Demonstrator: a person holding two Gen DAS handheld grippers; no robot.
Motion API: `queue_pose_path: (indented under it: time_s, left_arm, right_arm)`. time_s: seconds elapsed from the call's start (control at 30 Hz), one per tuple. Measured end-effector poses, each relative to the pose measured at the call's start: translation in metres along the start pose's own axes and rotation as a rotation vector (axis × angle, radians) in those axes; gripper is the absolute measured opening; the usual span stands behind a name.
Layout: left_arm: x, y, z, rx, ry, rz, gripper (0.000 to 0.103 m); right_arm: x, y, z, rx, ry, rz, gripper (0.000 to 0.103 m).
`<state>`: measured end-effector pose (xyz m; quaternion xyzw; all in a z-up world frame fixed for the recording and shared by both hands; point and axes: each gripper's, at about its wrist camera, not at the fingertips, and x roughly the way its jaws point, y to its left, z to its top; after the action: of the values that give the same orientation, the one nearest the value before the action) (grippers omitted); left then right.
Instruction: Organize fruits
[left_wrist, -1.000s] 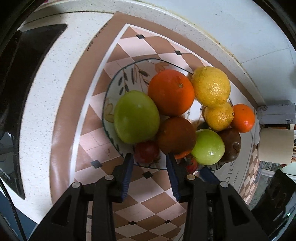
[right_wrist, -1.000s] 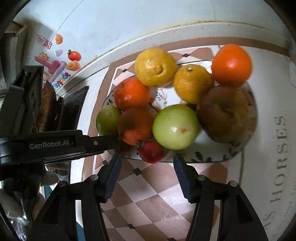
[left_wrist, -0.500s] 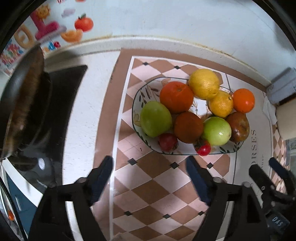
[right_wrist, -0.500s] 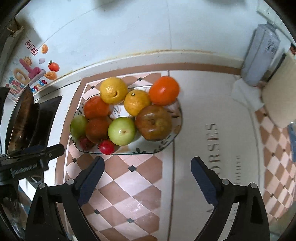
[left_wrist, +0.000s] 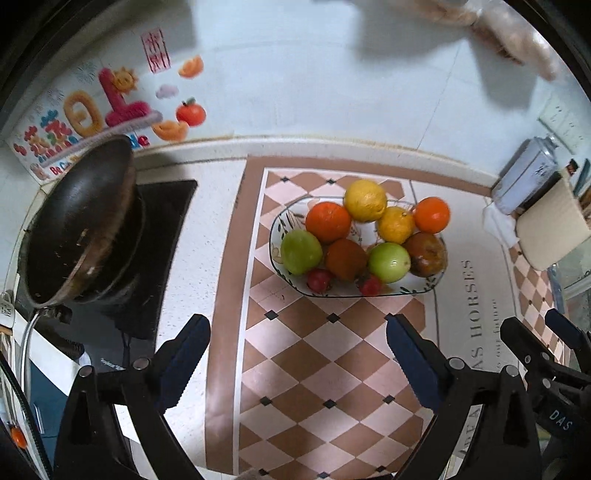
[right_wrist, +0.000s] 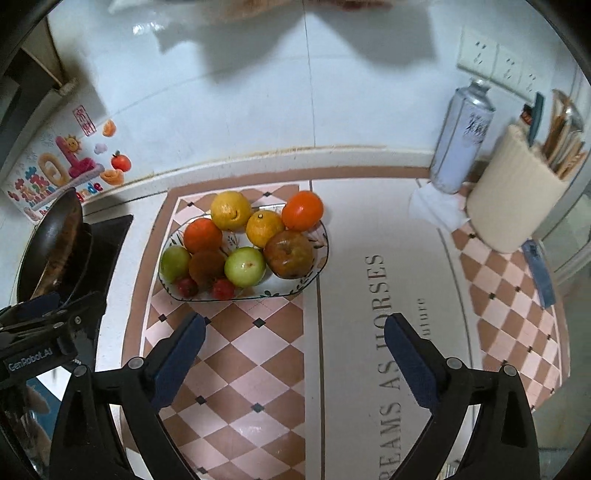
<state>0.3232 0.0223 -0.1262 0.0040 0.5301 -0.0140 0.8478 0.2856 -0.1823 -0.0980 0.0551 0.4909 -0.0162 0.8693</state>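
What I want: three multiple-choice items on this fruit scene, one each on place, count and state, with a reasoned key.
1. Where on the plate are the two small red fruits? A) near rim B) far rim C) off it
2. How many green fruits? A) one B) two C) four
3. The right gripper is: A) shut on a lemon B) shut, empty C) open, empty
Key: 1A, they sit by the rim nearest the camera; 2B, one at the left end, one mid-front; 3C, jaws wide apart, nothing between.
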Motion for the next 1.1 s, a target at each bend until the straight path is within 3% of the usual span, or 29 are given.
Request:
queue_pose_path:
  time_s: [0.27, 0.63, 1.1]
  left_arm:
    - [-0.066, 0.003, -0.029, 0.032, -0.112, -0.008, 0.098]
    - [-0.142, 0.007, -0.077, 0.022, -0.199, -0.058, 0.098]
    - [-0.205, 0.005, -0.119, -0.023, -0.288, 0.012, 0.098]
  right_arm:
    - [-0.079, 0.008, -0.026, -0.015, -0.103, -0.005, 0.100]
    - [-0.173, 0.008, -0.076, -0.033, -0.204, -0.004, 0.102]
    - [-0.247, -0.004, -0.097, -0.076, -0.279, 0.050, 0.102]
